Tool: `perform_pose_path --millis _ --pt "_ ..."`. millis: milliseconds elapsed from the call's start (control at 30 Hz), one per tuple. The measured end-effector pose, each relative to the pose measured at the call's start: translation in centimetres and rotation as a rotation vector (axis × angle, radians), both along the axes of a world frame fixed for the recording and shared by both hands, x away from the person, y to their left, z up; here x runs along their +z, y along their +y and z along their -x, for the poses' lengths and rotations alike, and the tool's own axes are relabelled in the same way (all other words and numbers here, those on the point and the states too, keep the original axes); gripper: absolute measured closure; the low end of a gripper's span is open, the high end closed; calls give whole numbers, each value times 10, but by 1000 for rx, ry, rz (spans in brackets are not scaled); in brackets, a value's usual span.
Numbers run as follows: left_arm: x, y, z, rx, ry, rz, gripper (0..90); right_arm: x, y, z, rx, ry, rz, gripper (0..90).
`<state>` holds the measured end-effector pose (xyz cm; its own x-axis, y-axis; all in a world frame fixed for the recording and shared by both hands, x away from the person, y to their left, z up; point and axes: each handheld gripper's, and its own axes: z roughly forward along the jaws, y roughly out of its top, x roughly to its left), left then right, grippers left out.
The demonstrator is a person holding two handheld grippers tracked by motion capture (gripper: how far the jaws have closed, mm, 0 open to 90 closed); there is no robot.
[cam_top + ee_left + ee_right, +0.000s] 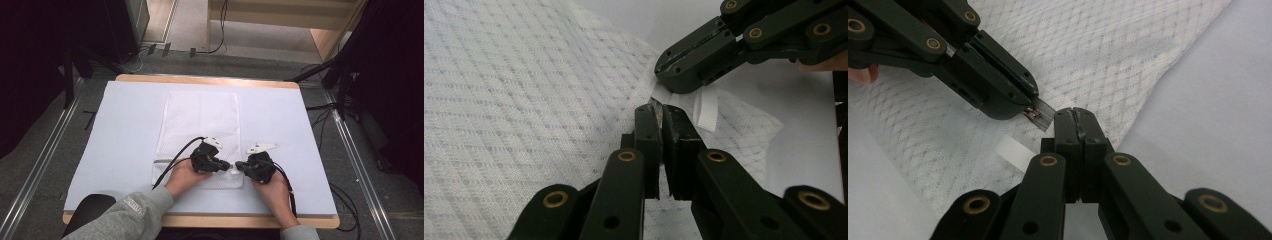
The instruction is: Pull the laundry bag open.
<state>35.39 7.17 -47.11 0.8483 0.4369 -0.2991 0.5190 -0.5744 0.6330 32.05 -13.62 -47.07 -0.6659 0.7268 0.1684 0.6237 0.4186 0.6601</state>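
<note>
While left gripper (657, 112) pinches zipper pull (1037, 113); right gripper (1077, 116) clamps mesh bag (200, 120) corner

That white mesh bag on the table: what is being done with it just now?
A person works two hand-held grippers at the near end of the white mesh bag. The left gripper, jaws shut, pinches what looks like a metal zipper pull. The right gripper, jaws shut, grips the fabric beside it, near a white ribbon tab. The bag lies flat on the table.

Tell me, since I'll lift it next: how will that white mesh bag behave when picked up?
Probably floppy: the white mesh bag lies flat, thin and creased on the table. Likely light, being open weave. It may snag, as both claws pinch small parts at its corner.
</note>
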Motion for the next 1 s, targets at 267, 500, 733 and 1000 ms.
perform_pose_path --millis 267,500,733,1000 --pt "3 1 -9 33 92 9 878 -1 1 1 19 -22 12 900" --pt "6 3 -14 36 163 18 879 -2 0 1 40 -40 9 900" --pt "4 6 -19 42 218 28 881 -3 0 2 50 -50 7 900" --pt "7 14 -23 44 243 25 881 -3 0 3 56 -63 11 900"
